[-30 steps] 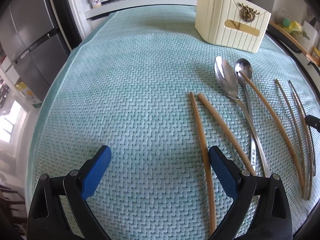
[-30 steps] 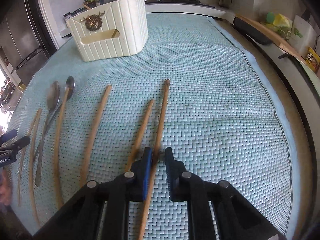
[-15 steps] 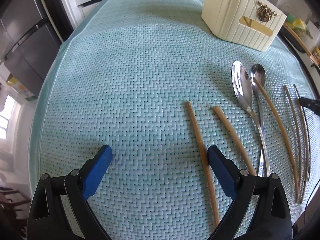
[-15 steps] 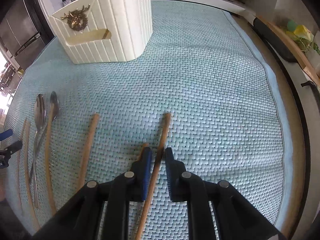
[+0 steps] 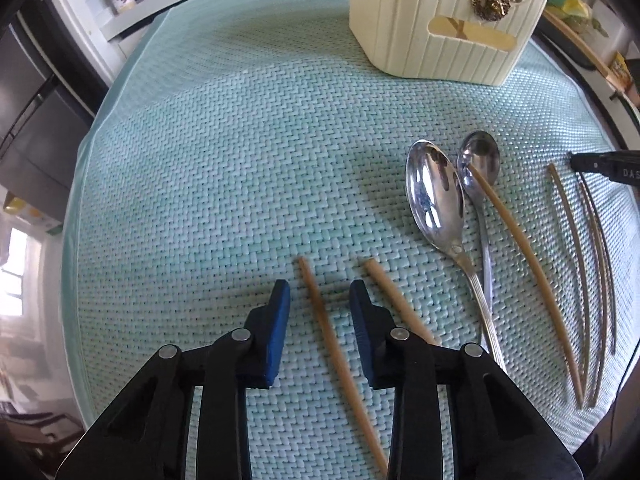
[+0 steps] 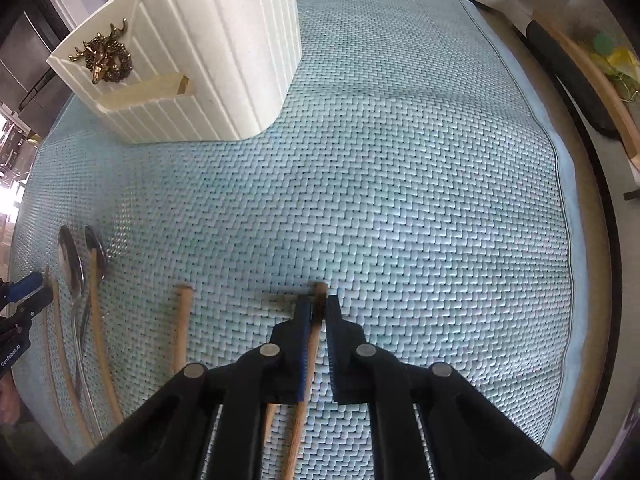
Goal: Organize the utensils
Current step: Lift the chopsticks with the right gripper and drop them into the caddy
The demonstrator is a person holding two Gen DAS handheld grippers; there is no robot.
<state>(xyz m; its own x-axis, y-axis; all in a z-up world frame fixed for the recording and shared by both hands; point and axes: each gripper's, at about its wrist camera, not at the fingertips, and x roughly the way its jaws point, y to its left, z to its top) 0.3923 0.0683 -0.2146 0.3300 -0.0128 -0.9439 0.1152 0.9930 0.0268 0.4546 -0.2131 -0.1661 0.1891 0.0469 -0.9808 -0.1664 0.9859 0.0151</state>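
Since a second ago both my hands have slid toward the cream holder (image 5: 440, 24), which now looms larger in each view. My left tongs (image 5: 320, 300) have just been closing, from wide to a narrow gap, and now straddle a wooden chopstick (image 5: 332, 344) lying flat on the green mat (image 5: 220, 160); the pads do not yet touch it. Its long axis runs along the tongs' own line, tip pointing away from me. My right tongs (image 6: 319, 312) are clamped tight on another chopstick (image 6: 308, 364), near its far end. The holder stands ahead and left of it, so the right hand looks nearer to delivering.
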